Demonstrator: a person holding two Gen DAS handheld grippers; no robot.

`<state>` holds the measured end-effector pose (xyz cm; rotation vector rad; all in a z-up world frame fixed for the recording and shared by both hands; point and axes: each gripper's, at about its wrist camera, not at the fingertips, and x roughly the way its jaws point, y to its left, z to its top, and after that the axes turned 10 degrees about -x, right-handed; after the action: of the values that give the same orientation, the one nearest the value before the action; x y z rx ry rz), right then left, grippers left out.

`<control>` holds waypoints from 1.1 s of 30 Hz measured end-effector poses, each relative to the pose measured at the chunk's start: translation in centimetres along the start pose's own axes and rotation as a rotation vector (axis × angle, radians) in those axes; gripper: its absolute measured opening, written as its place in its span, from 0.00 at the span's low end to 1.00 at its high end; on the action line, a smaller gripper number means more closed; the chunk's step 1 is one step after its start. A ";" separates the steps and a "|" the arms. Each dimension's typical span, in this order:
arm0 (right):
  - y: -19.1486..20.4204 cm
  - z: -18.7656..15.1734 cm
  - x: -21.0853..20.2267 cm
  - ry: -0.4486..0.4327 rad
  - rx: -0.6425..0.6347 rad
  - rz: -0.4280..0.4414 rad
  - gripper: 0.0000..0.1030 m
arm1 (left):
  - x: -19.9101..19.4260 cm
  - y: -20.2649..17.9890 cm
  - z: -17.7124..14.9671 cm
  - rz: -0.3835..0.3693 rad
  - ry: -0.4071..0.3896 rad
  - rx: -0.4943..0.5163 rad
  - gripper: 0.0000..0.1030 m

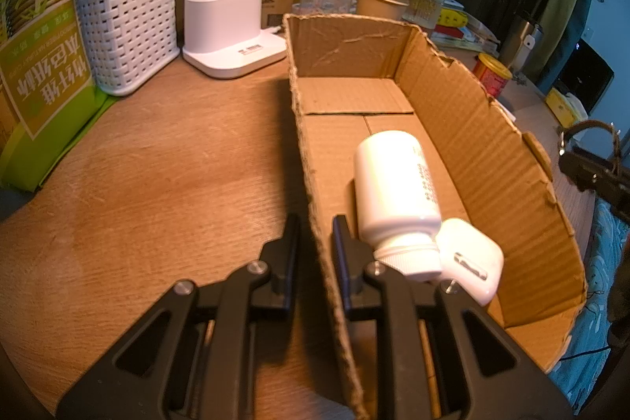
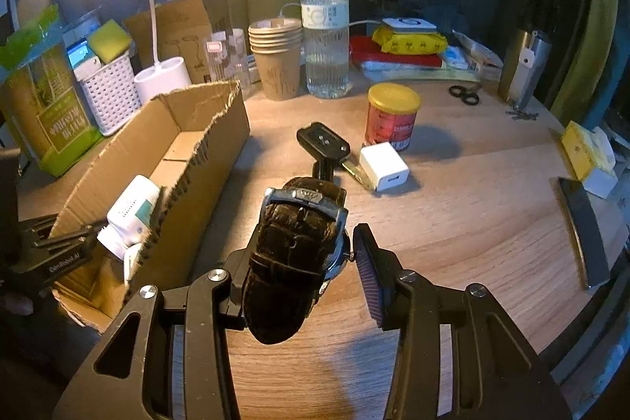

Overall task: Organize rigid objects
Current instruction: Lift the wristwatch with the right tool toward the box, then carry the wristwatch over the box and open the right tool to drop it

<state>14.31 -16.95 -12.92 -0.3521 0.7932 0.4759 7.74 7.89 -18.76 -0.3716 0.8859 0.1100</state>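
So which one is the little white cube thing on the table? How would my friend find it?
Start at the tall water bottle at the back of the wooden table. Come forward to the red tin with the yellow lid. The white charger block sits just in front of it, beside a black car key; it is the only small white cube there.

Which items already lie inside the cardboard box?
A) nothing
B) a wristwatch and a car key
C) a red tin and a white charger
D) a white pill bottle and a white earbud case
D: the white pill bottle lies on its side against the white earbud case on the floor of the cardboard box.
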 end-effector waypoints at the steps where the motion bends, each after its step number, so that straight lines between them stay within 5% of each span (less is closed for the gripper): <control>1: 0.1 0.1 -0.1 -0.003 -0.002 0.001 0.45 | 0.0 0.0 0.0 0.000 0.000 0.000 0.17; 33: 7.0 5.1 -1.0 -0.073 -0.157 0.147 0.45 | 0.0 0.0 0.0 0.000 0.000 0.000 0.17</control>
<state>12.96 -8.97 -9.69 -0.4219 0.7155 0.6873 7.75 7.85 -18.76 -0.3718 0.8859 0.1103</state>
